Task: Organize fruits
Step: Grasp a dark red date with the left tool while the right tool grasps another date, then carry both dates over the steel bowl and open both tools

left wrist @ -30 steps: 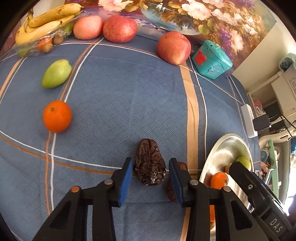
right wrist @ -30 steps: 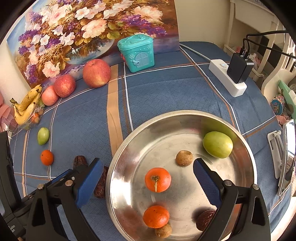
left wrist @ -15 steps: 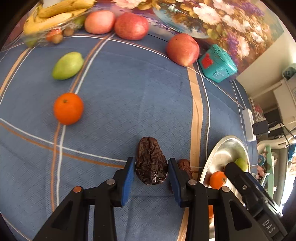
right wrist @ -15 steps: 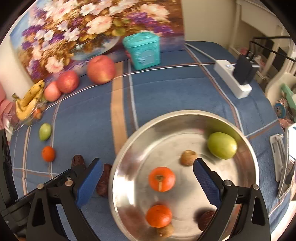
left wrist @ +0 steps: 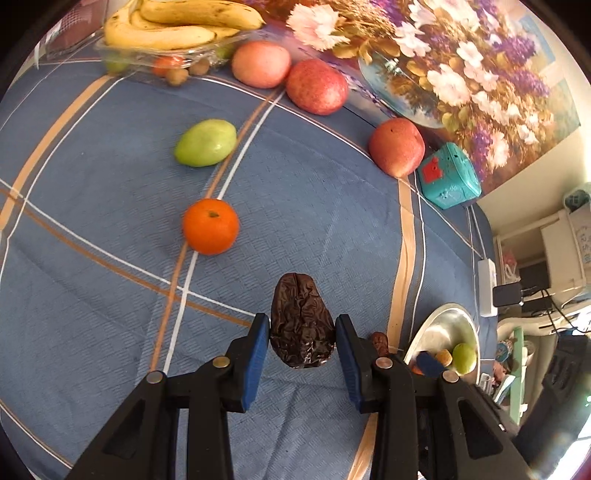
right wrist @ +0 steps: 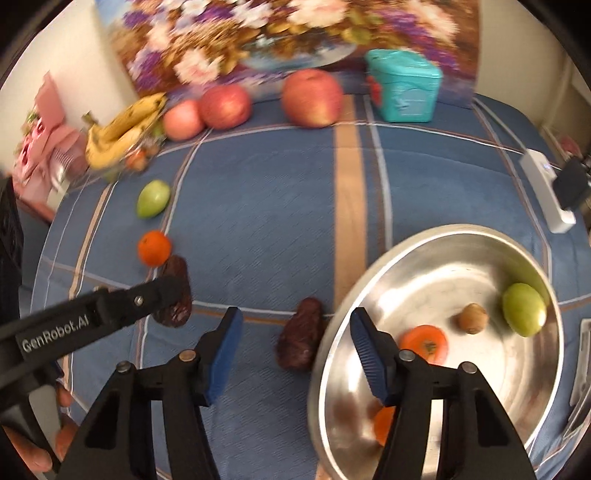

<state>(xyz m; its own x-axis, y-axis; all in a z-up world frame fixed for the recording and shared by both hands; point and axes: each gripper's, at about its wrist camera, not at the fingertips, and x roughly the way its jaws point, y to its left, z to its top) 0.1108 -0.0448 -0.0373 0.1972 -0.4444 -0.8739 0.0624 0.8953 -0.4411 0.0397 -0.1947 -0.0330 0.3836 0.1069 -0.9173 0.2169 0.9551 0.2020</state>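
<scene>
My left gripper [left wrist: 302, 343] is shut on a dark wrinkled date [left wrist: 301, 321]; both blue pads press its sides, and it hangs just above the blue cloth. From the right wrist view that date [right wrist: 173, 295] shows behind the left gripper's black finger. A second date [right wrist: 299, 336] lies on the cloth against the steel bowl [right wrist: 443, 236]. My right gripper [right wrist: 295, 325] straddles it, its jaws closing, and the pads stand apart from the date. The bowl holds a green fruit [right wrist: 523, 309], a walnut [right wrist: 473, 318] and two orange fruits.
A tangerine [left wrist: 210, 226] and a green fruit [left wrist: 205, 142] lie loose on the cloth. Three apples, a clear tray of bananas [left wrist: 166, 33] and a teal box [left wrist: 448, 181] line the back by the flower painting. A white power strip [right wrist: 546, 192] lies right of the bowl.
The left pads have closed onto the date and carried it up a little. The right gripper has swung left from over the bowl to the second date, with its jaws much narrower.
</scene>
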